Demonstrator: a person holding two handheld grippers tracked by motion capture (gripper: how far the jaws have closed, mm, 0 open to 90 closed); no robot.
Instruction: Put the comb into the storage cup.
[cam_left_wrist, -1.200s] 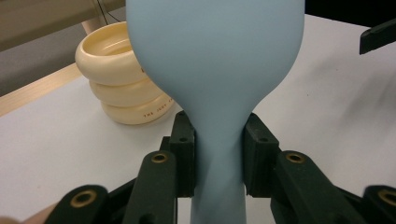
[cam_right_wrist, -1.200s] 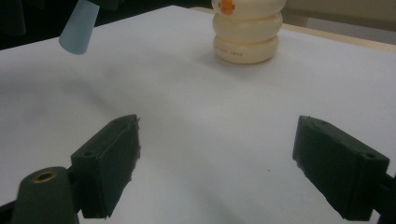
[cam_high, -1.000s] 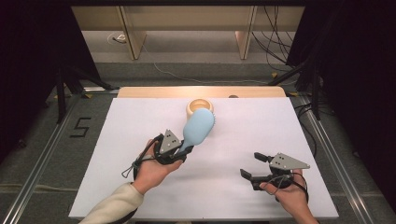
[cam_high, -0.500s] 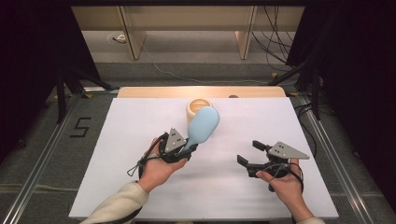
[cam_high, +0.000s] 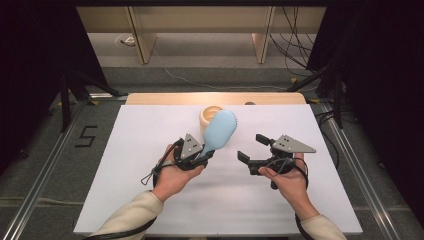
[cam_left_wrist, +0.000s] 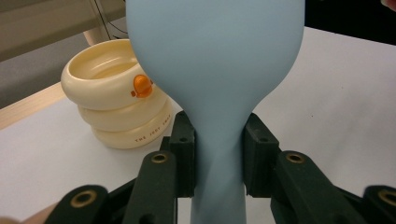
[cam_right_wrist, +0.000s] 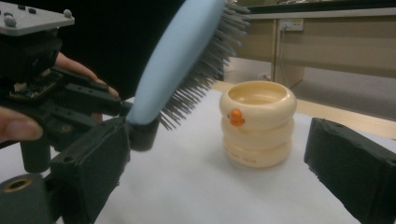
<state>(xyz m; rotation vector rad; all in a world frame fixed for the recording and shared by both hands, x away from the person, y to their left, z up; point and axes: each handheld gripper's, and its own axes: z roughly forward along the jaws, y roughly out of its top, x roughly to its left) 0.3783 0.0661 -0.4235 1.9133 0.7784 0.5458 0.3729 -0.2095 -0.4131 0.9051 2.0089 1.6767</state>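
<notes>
- Right now my left hand-held gripper (cam_high: 204, 156) is clamped on the neck of the brush (cam_high: 218, 131); in the left gripper view both pads (cam_left_wrist: 185, 156) press against the pale blue handle just where it widens into the head.
- From above, the brush slants up and away from my left hand (cam_high: 172, 172), off the table (cam_high: 150, 130), its head toward the far edge.
- Seen from the right gripper view, its grey bristles (cam_right_wrist: 205, 51) face down and toward the far side.
- My right hand-held gripper (cam_high: 252, 149) has just been opening; its jaws stand wide apart with nothing between them.
- It hangs above the table, right of centre, near the brush but apart from it, jaws pointing left toward it.
- A cream ringed cup (cam_high: 210, 114) stands upright near the middle of the far edge, just beyond the brush head, which overlaps it in the high view.
- On the cup's side is a small orange duck mark (cam_right_wrist: 236, 116).
- Whether the brush head touches the cup I cannot tell from above; the right gripper view shows a gap between bristles and rim.
</notes>
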